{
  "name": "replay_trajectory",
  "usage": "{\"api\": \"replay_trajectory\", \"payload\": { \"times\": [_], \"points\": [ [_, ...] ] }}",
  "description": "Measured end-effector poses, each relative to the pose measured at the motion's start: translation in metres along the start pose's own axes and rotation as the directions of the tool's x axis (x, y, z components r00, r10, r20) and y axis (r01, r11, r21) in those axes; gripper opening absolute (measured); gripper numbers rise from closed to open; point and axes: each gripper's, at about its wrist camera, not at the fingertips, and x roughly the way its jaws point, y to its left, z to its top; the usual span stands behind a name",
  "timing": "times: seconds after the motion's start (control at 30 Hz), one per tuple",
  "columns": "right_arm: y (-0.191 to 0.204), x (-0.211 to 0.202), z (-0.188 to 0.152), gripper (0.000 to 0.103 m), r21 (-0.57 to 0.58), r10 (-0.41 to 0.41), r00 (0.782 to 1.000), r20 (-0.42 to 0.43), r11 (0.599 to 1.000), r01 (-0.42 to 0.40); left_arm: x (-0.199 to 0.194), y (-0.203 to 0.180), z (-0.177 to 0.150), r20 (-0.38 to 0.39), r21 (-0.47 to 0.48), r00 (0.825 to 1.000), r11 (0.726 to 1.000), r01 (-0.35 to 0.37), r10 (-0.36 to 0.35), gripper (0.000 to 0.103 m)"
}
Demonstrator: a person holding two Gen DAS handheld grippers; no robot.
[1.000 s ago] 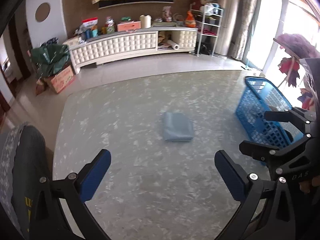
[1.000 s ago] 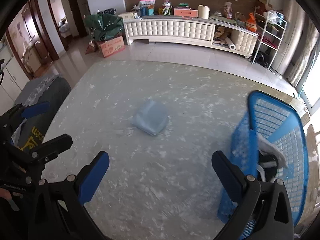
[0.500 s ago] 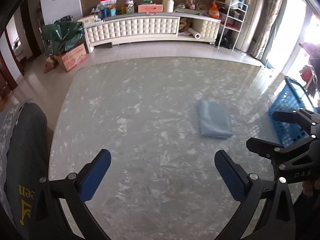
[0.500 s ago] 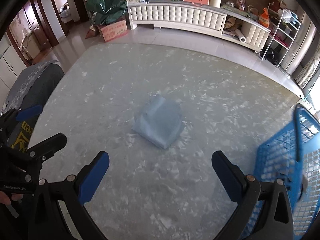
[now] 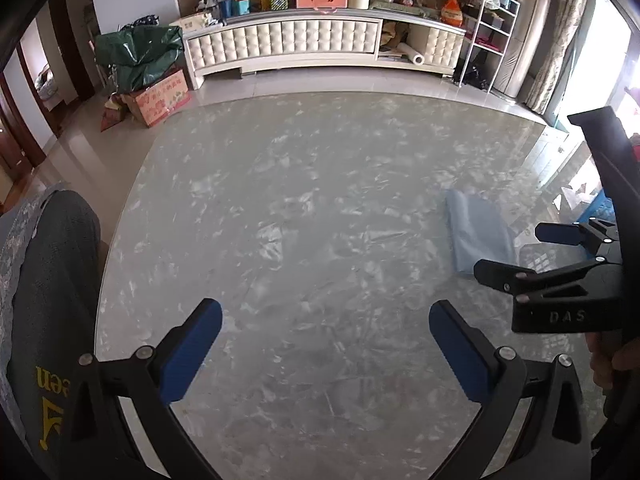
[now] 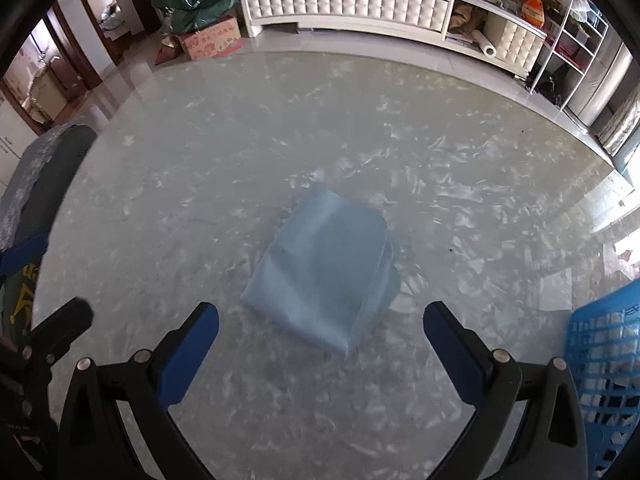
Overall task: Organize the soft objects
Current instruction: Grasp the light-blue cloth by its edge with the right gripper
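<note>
Your right gripper (image 6: pixel 320 344) hangs above the grey marbled glass tabletop (image 6: pixel 360 128) with its blue-padded fingers (image 6: pixel 188 356) spread wide and nothing between them. Just ahead of those fingers lies the folded pale blue cloth (image 6: pixel 324 268), flat on the table, its layered edges showing on the side toward the right; the fingers are close to its near edge but I cannot tell whether they touch it. At the lower right edge of that view you can see a corner of the blue plastic lattice basket (image 6: pixel 604 364), standing near the cloth but apart from it.

Your left gripper (image 5: pixel 326 348) is also released, its blue pads (image 5: pixel 192 352) held wide over bare tabletop (image 5: pixel 280 200). From its camera the folded pale blue cloth (image 5: pixel 478 236) sits off to the right, well clear of the left fingers, and your right gripper (image 5: pixel 532 254) reaches in from the right edge, just beside the cloth. A sliver of the blue plastic lattice basket (image 5: pixel 600 208) shows behind it. Beyond the table stands a long white tufted cabinet (image 5: pixel 304 42), with a cardboard box (image 5: pixel 162 98) on the floor to its left.
</note>
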Motion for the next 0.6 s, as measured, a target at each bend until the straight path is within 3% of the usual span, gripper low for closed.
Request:
{"api": "replay_trajectory", "payload": {
  "times": [0.13, 0.23, 0.37, 0.47, 0.6],
  "points": [
    [0.002, 0.014, 0.003, 0.092, 0.005, -0.014, 1.0, -0.025, 1.0, 0.014, 0.004, 0.003, 0.001, 0.015, 0.006, 1.0, 1.0, 0.004, -0.004, 0.103],
    [0.002, 0.022, 0.003, 0.089, 0.007, -0.016, 0.999, -0.043, 1.0, 0.016, 0.008, 0.005, 0.002, 0.019, 0.002, 1.0, 1.0, 0.008, -0.008, 0.103],
    [0.007, 0.025, 0.005, 0.08, -0.013, -0.019, 1.0, -0.019, 1.0, 0.018, 0.012, 0.002, 0.005, 0.017, 0.002, 1.0, 1.0, 0.012, -0.012, 0.103],
    [0.01, 0.023, 0.004, 0.067, -0.021, -0.01, 1.0, -0.006, 1.0, 0.01, 0.013, -0.002, 0.005, 0.011, 0.014, 1.0, 1.0, 0.015, -0.015, 0.103],
    [0.02, 0.019, 0.0, 0.042, -0.054, 0.016, 1.0, 0.006, 0.998, -0.015, 0.012, -0.003, 0.007, 0.015, 0.017, 1.0, 1.0, 0.025, -0.026, 0.103]
  ]
}}
